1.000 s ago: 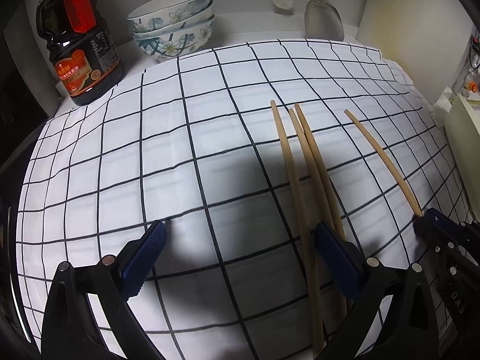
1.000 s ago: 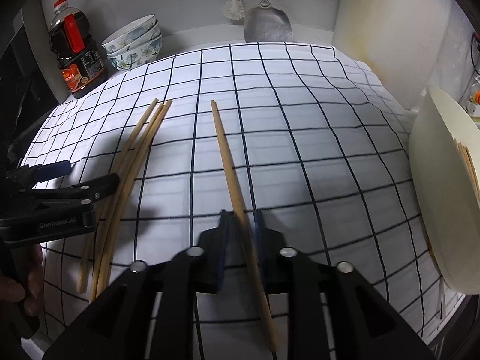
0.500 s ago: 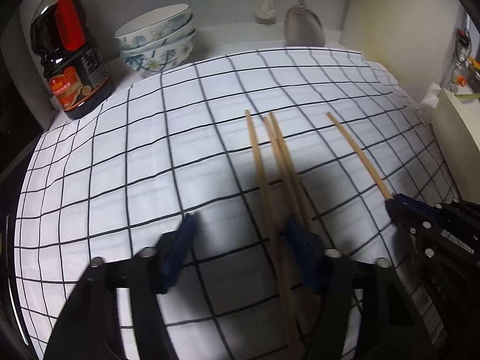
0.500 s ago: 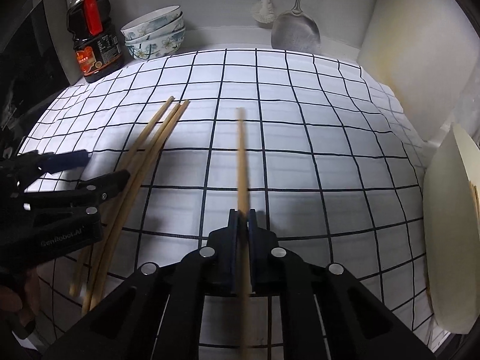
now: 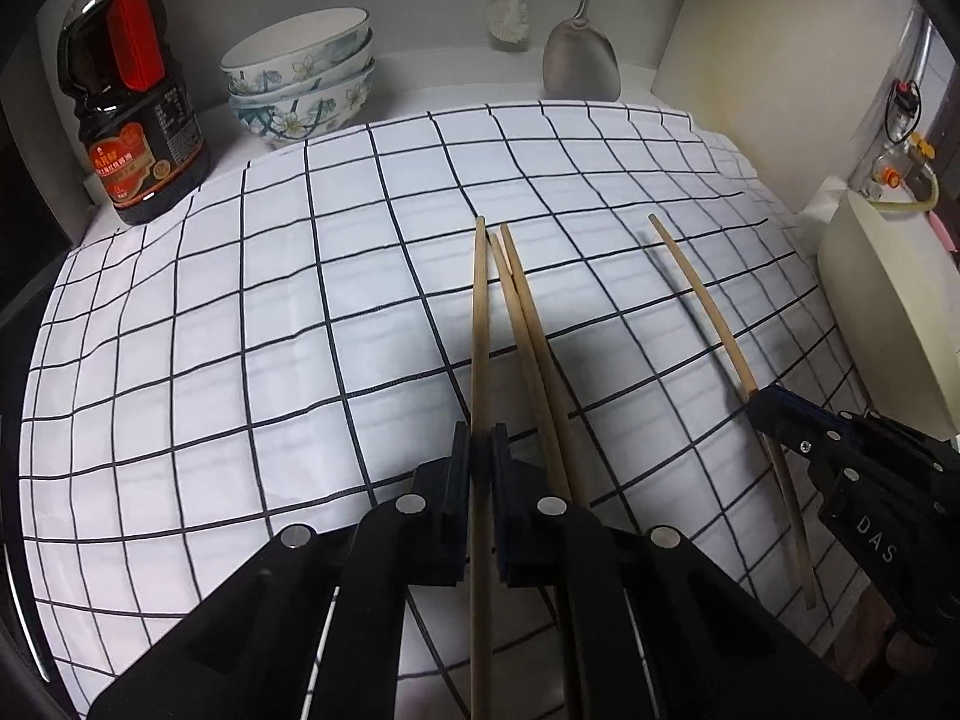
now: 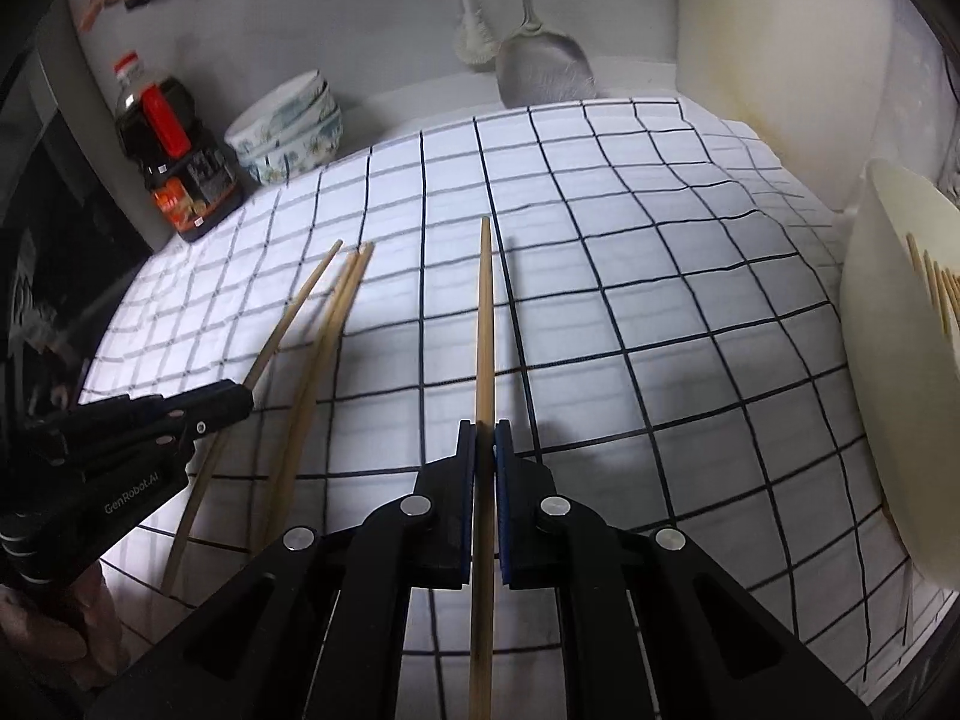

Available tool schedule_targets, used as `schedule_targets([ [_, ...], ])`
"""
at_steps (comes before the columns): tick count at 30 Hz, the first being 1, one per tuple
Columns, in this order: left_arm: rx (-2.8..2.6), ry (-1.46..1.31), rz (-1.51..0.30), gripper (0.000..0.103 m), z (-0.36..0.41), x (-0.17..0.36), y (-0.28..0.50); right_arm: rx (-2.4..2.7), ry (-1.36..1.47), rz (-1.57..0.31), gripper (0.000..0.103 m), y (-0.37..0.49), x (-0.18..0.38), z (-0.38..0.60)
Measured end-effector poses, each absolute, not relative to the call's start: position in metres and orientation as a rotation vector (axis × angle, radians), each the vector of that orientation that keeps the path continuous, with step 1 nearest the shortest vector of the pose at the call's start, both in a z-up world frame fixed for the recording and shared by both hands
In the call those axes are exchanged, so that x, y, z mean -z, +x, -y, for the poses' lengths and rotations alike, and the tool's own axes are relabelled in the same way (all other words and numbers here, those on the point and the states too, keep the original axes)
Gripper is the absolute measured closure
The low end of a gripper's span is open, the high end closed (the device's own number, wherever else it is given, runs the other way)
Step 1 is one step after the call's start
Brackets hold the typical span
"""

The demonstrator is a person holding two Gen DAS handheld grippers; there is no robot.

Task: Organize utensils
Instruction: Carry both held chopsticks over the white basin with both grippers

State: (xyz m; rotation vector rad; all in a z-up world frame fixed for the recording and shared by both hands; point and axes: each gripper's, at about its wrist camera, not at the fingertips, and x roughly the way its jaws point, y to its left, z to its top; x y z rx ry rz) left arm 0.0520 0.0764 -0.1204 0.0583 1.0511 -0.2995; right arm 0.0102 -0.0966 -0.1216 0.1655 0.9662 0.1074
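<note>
Wooden chopsticks are on a white checked cloth [image 5: 240, 324]. My left gripper [image 5: 480, 438] is shut on one chopstick [image 5: 479, 312]; two more chopsticks [image 5: 528, 324] lie just right of it on the cloth. My right gripper [image 6: 485, 435] is shut on another chopstick [image 6: 483, 324] and holds it lifted above the cloth; it also shows in the left wrist view [image 5: 708, 306]. A cream utensil holder [image 6: 888, 372] with several chopsticks [image 6: 936, 288] inside stands at the right edge. The left gripper shows in the right wrist view [image 6: 240, 402].
A dark soy sauce bottle [image 5: 129, 102] and stacked floral bowls [image 5: 300, 81] stand at the back left. A metal spatula [image 5: 579, 60] and a white brush [image 5: 510, 18] hang on the back wall. A cream panel [image 5: 780, 60] bounds the right side.
My left gripper closed on the leftmost chopstick. My right gripper lifted its chopstick off the cloth and rose higher.
</note>
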Motion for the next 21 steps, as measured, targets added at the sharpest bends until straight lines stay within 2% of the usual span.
schedule_targets([
  [8,0.364,0.05,-0.993,0.096,-0.055,0.07,0.041,-0.092,0.197,-0.895,0.097,-0.007,0.076,0.126],
  [16,0.521,0.069,-0.889,0.096,0.022,0.016,0.032,0.028,0.209,-0.818,0.097,-0.039,0.029,0.194],
  [21,0.62,0.089,-0.868,0.096,0.081,0.001,0.025,0.126,0.229,-0.775,0.097,-0.058,0.01,0.247],
])
